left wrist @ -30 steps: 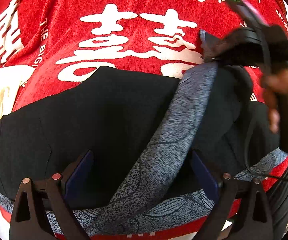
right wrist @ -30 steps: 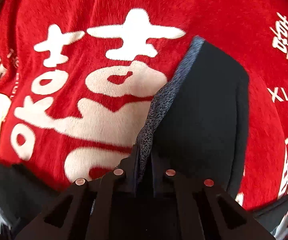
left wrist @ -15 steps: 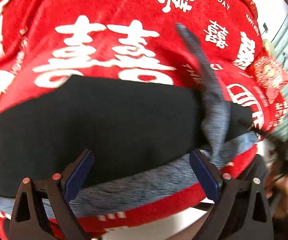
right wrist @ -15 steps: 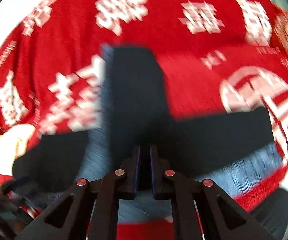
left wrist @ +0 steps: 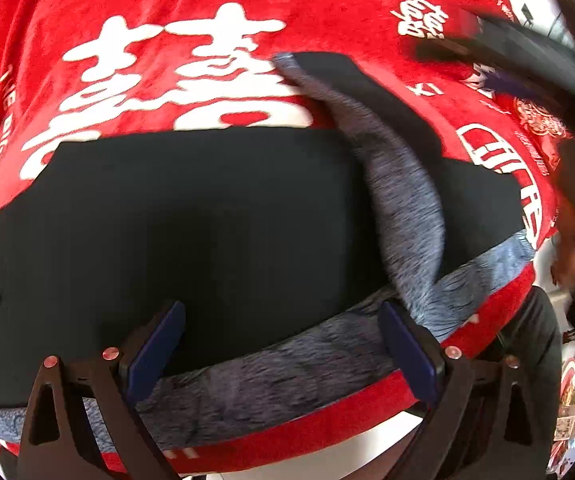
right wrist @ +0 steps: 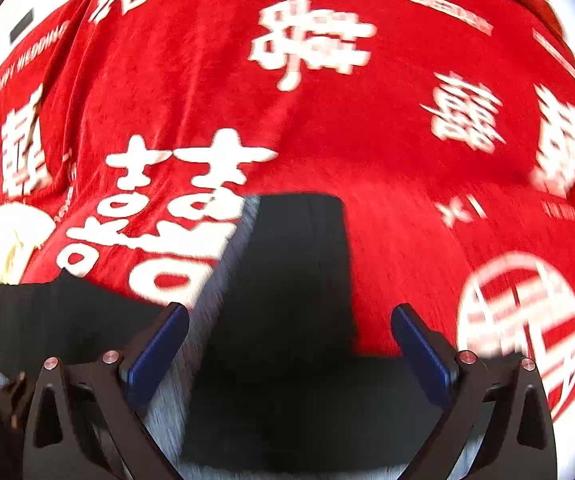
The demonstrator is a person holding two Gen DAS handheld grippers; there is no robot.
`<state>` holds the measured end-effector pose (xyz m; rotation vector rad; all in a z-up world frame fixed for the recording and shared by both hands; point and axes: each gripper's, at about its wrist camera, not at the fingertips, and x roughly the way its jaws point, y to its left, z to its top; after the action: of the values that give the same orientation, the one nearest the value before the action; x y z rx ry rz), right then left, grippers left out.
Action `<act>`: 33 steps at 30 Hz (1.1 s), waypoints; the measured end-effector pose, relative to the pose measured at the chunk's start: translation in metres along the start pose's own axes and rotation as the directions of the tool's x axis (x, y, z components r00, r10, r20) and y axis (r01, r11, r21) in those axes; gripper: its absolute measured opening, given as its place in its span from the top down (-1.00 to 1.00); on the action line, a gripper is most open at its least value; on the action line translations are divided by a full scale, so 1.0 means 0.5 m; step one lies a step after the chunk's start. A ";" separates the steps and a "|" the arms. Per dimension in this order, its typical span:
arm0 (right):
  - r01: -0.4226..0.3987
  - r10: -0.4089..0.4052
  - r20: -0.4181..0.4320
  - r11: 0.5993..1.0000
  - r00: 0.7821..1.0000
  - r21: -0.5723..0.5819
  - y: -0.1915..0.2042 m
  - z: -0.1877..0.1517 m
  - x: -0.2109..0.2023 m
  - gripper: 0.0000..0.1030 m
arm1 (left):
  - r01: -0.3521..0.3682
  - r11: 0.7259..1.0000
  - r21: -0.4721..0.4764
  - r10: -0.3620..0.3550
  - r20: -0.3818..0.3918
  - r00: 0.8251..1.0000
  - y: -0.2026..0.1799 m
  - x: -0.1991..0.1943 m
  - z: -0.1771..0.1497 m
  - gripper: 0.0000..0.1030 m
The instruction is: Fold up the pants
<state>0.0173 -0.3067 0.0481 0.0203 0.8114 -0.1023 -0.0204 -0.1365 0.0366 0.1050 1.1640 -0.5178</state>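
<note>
The black pants (left wrist: 207, 220) with a grey patterned side stripe (left wrist: 403, 184) lie on the red cloth. One leg lies across left to right; the other leg (right wrist: 299, 264) points away from me. My left gripper (left wrist: 283, 356) is open and empty above the near grey edge of the pants. My right gripper (right wrist: 287, 356) is open and empty above the base of the leg that points away. It shows blurred at the upper right of the left wrist view (left wrist: 527, 56).
The red cloth (right wrist: 367, 140) with white characters covers the table. Its near edge (left wrist: 307, 436) runs just in front of the pants. A person's dark-clothed legs (left wrist: 535, 360) stand at the lower right.
My right gripper has opened and let go of the pant leg, which now lies flat pointing away. It has drawn back. My left gripper stays open.
</note>
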 end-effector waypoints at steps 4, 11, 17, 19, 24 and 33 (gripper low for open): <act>0.024 -0.041 -0.173 0.995 0.984 -0.100 0.061 0.068 0.123 -0.97 | -0.028 0.999 0.022 0.028 -0.020 0.999 -0.013 0.032 0.006 -0.90; 0.102 -0.173 -0.386 0.975 0.906 -0.196 0.068 0.045 0.284 -0.81 | -0.082 0.993 0.087 0.083 -0.010 0.996 -0.030 0.037 -0.002 -0.93; 0.000 0.040 -0.241 0.987 0.970 0.163 -0.105 -0.016 0.143 0.72 | -0.081 0.992 0.097 0.082 -0.009 0.997 -0.024 0.040 -0.008 -0.95; -0.020 0.061 -0.142 0.962 0.988 0.272 -0.155 -0.052 0.070 0.72 | -0.080 0.992 0.101 0.081 -0.007 0.997 -0.023 0.039 -0.010 -0.95; -0.078 0.073 0.029 0.880 0.997 0.469 -0.261 -0.193 -0.069 0.71 | -0.030 0.997 0.066 0.032 -0.019 0.999 -0.011 0.029 -0.005 -0.95; -0.102 0.148 -0.016 0.755 0.989 0.648 -0.391 -0.350 -0.059 0.10 | 0.063 0.994 0.094 -0.061 -0.028 0.998 -0.072 0.001 -0.001 -0.95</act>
<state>-0.1487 -0.4884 -0.0467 0.7441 0.8055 -0.2547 -0.0365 -0.1680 0.0426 0.1576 1.1696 -0.6283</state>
